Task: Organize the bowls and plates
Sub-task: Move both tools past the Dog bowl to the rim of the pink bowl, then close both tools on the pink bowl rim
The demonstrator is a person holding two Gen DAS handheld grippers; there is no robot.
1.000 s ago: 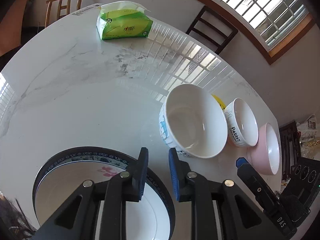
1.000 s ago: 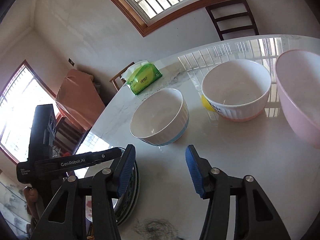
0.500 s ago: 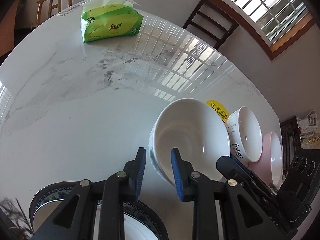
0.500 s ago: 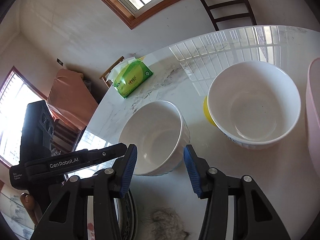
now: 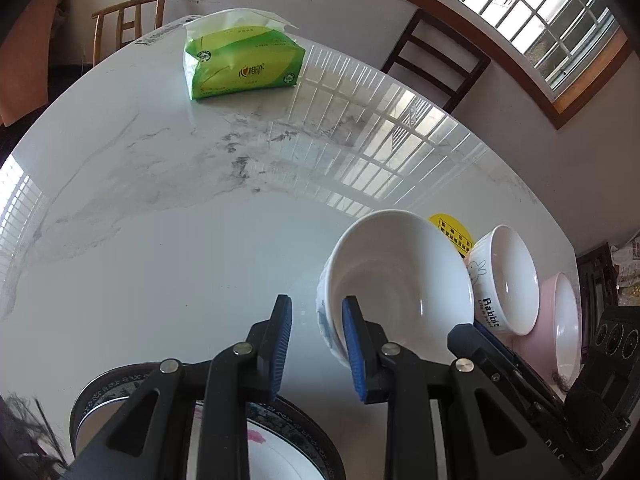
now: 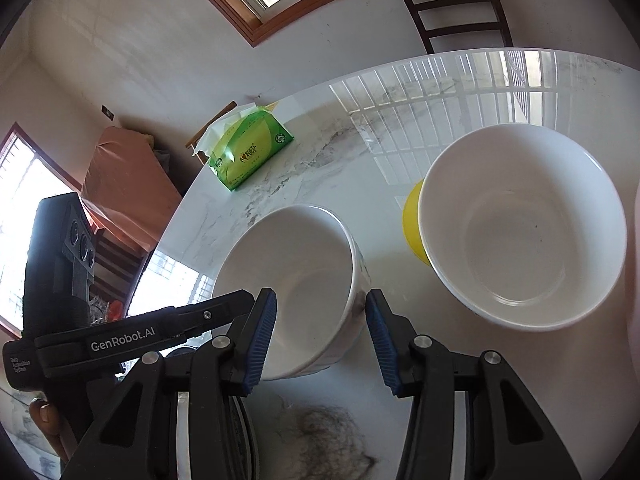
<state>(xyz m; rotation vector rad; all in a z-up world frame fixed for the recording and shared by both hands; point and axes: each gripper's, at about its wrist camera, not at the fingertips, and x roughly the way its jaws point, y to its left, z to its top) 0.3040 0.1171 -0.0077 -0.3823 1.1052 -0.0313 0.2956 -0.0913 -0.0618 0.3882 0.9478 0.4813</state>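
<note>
Table (image 5: 168,216): white marble with grey veining, glossy, with window bars reflected on it.

Left gripper (image 5: 316,346): its blue-padded jaws stand a little apart with nothing between them. The right-hand pad sits just in front of the near wall of the large white bowl; the gap itself shows bare table.

Right gripper (image 6: 320,330): its jaws are apart and straddle the near right wall of the large white bowl, one pad over the bowl's inside and the other outside it. The pads do not press on the wall. Whether they touch it I cannot tell.

Large white bowl (image 5: 400,280): upright on the table, at about 4 o'clock in the left wrist view and at 7 o'clock from centre in the right wrist view, with a blue pattern on its outer side.

Rabbit bowl (image 5: 506,280): smaller, white, with a rabbit drawing and lettering, just beside the large bowl at its 3 o'clock, on a yellow round mat (image 5: 454,232).

Pink bowl (image 5: 560,320): at 3 o'clock from the rabbit bowl, close against it.

Patterned plate (image 5: 120,380): dark-rimmed with a pink flower, at 6 o'clock under the left gripper.

Tissue pack (image 5: 240,64): green, at 11 o'clock near the far edge.

Chairs: a dark chair (image 5: 436,60) at 1 o'clock beyond the table and a light wooden chair (image 5: 128,16) at 11 o'clock.
</note>
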